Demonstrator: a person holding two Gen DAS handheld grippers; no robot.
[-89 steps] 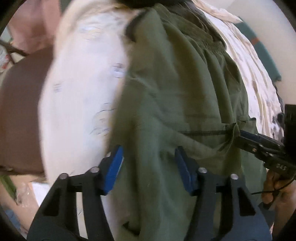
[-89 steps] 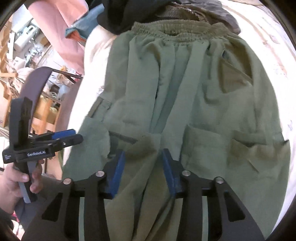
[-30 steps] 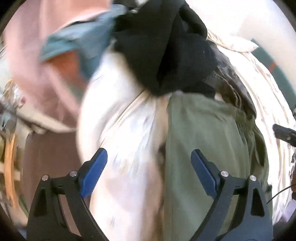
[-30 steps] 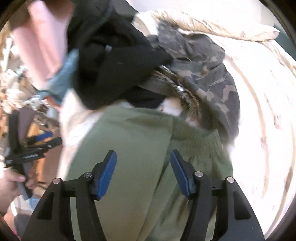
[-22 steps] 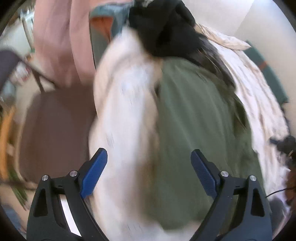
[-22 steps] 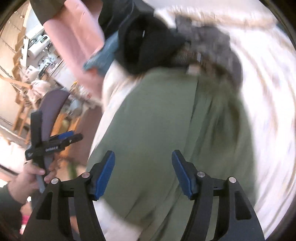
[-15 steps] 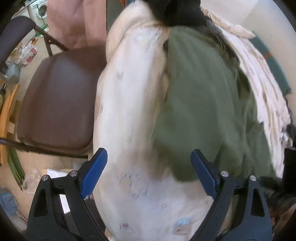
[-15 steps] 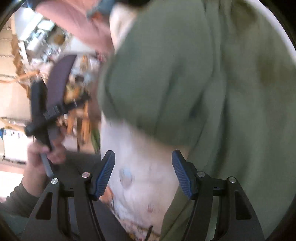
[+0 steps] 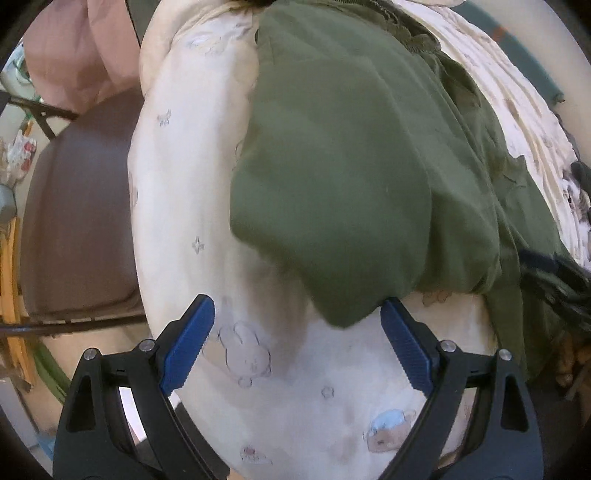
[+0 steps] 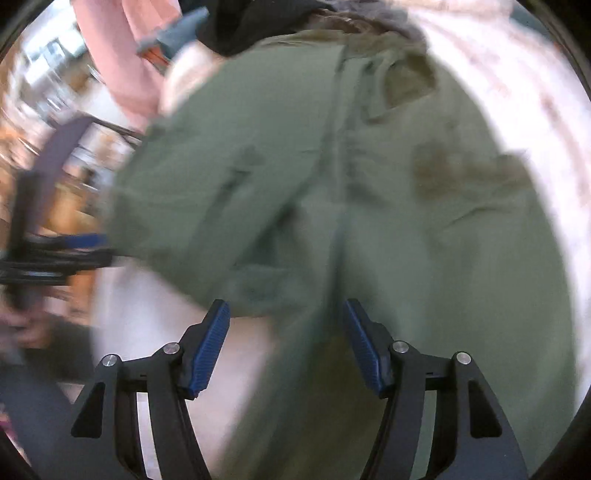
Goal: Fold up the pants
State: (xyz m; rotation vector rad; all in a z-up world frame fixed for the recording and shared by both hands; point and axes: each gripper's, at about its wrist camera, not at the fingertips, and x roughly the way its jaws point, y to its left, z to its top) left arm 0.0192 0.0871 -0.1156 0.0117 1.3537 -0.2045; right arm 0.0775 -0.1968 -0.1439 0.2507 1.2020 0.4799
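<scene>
Olive green pants (image 9: 351, 155) lie on a cream bed cover (image 9: 192, 206), with one leg folded up over the top part so its rounded fold edge faces me. My left gripper (image 9: 297, 347) is open and empty, just short of that fold edge. My right gripper (image 10: 286, 345) is open and empty above the lower part of the pants (image 10: 332, 184), in a blurred view. The right gripper (image 9: 554, 280) shows at the right edge of the left wrist view. The left gripper (image 10: 51, 254) shows blurred at the left of the right wrist view.
A brown chair seat (image 9: 77, 206) stands left of the bed. Pink cloth (image 9: 85, 62) hangs behind it. A pile of dark clothes (image 10: 251, 22) lies beyond the waistband. The bed edge drops off at the left and near side.
Three seconds ago both grippers were shut on the pant leg; now both are open and empty. The leg lies folded over the top. Both grippers have drawn back toward the near edge.
</scene>
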